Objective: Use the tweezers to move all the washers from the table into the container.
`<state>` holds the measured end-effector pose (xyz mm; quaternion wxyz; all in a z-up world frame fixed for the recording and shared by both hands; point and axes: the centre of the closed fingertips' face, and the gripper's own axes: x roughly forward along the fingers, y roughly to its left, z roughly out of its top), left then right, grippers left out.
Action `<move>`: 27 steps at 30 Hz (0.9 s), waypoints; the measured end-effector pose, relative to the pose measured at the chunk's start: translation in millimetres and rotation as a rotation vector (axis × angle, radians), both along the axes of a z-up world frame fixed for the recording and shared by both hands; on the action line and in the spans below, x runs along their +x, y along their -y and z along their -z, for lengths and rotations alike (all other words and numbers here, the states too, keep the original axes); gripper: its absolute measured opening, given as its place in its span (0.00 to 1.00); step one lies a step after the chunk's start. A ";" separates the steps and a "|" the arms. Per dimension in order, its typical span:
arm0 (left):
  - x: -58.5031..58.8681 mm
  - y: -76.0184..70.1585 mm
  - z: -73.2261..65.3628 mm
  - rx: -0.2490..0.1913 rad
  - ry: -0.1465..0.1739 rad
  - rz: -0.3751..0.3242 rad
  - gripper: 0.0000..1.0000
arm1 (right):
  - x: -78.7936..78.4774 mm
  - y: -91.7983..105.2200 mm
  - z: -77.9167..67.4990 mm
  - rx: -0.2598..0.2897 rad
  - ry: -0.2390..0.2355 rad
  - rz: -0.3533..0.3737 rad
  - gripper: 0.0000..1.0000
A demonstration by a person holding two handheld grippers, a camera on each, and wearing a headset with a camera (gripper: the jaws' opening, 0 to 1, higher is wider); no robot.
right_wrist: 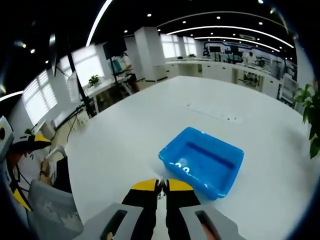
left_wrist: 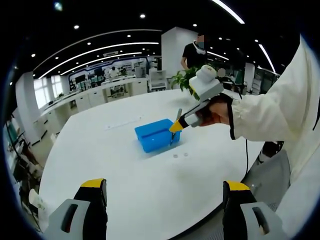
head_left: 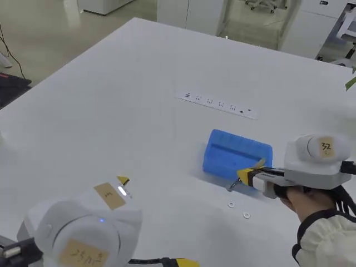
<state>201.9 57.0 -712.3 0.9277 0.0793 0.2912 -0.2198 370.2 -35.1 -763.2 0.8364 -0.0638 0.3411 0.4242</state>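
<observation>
Well, the white table (head_left: 111, 111) is wide. A long white power strip (head_left: 219, 104) lies flat on it, past the blue container (head_left: 236, 158) and well apart from it. A green plant (left_wrist: 182, 80) stands off past the table's far side. Just bare table top lies between the container and the two washers (head_left: 231, 205) on the table. They are small pale rings, flat, near each other, a little way in front of the container. The container is a low blue box with an open top. In the right gripper view two little pale rings (right_wrist: 182, 168) show in its near corner. The right gripper (head_left: 245, 176) has its jaws pinched tight on the thin metal tweezers (head_left: 234, 184) — their tip points down by the container's front edge. The left gripper (left_wrist: 165, 200) holds nothing — its jaws stand wide apart, well away from the container.
</observation>
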 end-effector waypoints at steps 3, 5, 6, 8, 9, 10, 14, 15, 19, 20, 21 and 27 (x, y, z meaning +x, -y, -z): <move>0.0 -0.1 -0.1 -0.001 0.001 -0.001 0.99 | 4.1 -0.1 -3.8 0.008 0.004 0.008 0.01; -0.3 0.0 0.4 -0.002 0.000 -0.002 0.99 | 7.0 -0.3 -5.4 0.013 0.006 0.012 0.01; -0.3 0.1 0.5 -0.002 0.000 -0.002 0.99 | 8.4 -0.2 -6.0 0.015 0.007 0.016 0.01; -0.7 0.3 1.0 0.000 -0.003 -0.001 0.99 | 11.2 -0.4 -7.2 0.019 0.008 0.021 0.01; -0.7 0.3 1.3 0.000 -0.003 -0.001 0.99 | 12.0 -0.5 -7.5 0.020 0.008 0.023 0.01; -0.9 0.2 1.8 0.000 -0.005 -0.001 0.99 | 13.4 -0.8 -7.7 0.020 0.010 0.022 0.01; -0.7 0.0 3.1 0.000 -0.010 -0.002 0.99 | 18.0 -1.7 -9.8 0.019 0.016 0.023 0.01; -0.4 -0.2 3.0 0.000 -0.009 -0.003 0.99 | 19.6 -1.9 -10.7 0.020 0.018 0.024 0.01; 1.3 -0.6 2.3 -0.001 -0.008 -0.006 0.99 | 28.7 -1.8 -14.7 0.015 0.037 0.026 0.01; 1.7 -0.5 2.0 -0.002 -0.007 -0.006 0.99 | 30.8 -1.7 -15.7 0.014 0.040 0.028 0.01; 1.7 -0.5 1.9 -0.002 -0.007 -0.007 0.99 | 34.0 -1.7 -17.5 0.014 0.046 0.031 0.01; 1.1 -0.8 4.2 -0.001 -0.015 -0.009 0.99 | 46.3 -1.8 -22.6 0.011 0.072 0.041 0.01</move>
